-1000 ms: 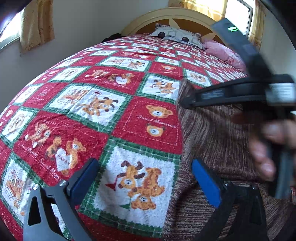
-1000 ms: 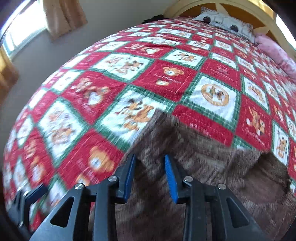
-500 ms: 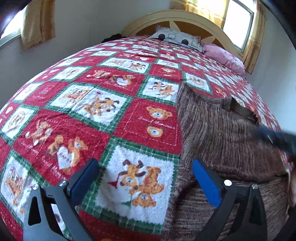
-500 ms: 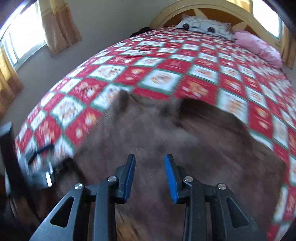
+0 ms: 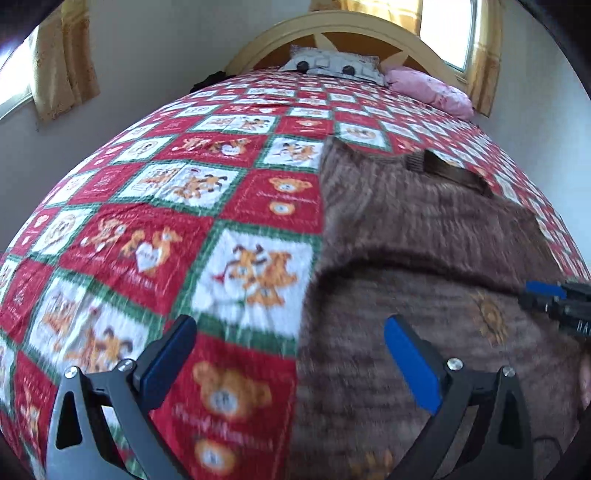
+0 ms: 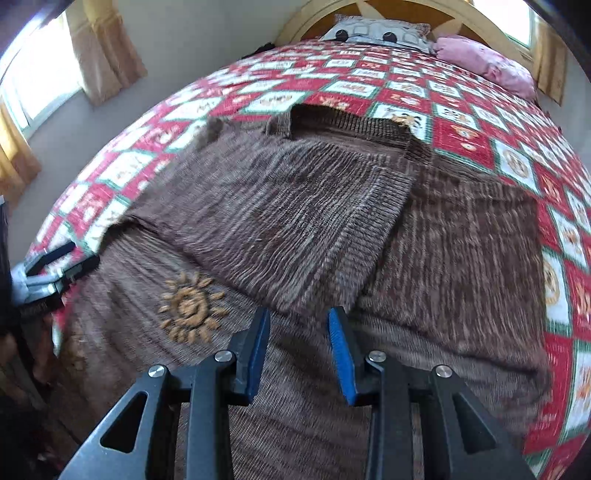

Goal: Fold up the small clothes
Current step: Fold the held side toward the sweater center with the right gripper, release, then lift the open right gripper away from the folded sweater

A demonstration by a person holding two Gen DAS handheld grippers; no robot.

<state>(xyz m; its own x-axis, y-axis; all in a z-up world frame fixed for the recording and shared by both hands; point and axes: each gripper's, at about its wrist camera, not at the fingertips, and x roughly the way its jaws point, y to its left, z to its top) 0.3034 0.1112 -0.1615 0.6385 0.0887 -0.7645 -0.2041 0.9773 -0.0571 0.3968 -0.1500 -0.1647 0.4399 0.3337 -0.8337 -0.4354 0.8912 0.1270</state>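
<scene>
Brown sweater (image 6: 280,206) on quilted bed (image 5: 155,206) (one side folded over), left tongs (image 5: 290,354) spread wide, right tongs (image 6: 299,354) partly spread, both empty

A brown sweater (image 6: 295,221) of coarse ribbed knit, matt and fuzzy, carries a raised tan embroidered sun (image 6: 190,306) on a bed whose quilted cloth cover (image 5: 184,206) shows soft red, white and green printed squares. The left hand-held gripper (image 5: 291,365) and right hand-held gripper (image 6: 299,354) have matt black plastic frames, bright metal screw heads and smooth blue pads (image 6: 341,354). Behind, a smooth cream-painted headboard (image 5: 354,29) with an orange-brown wood panel backs a pink cloth pillow (image 5: 428,90); ochre cloth curtains (image 6: 107,55) hang beside plain matt walls.
</scene>
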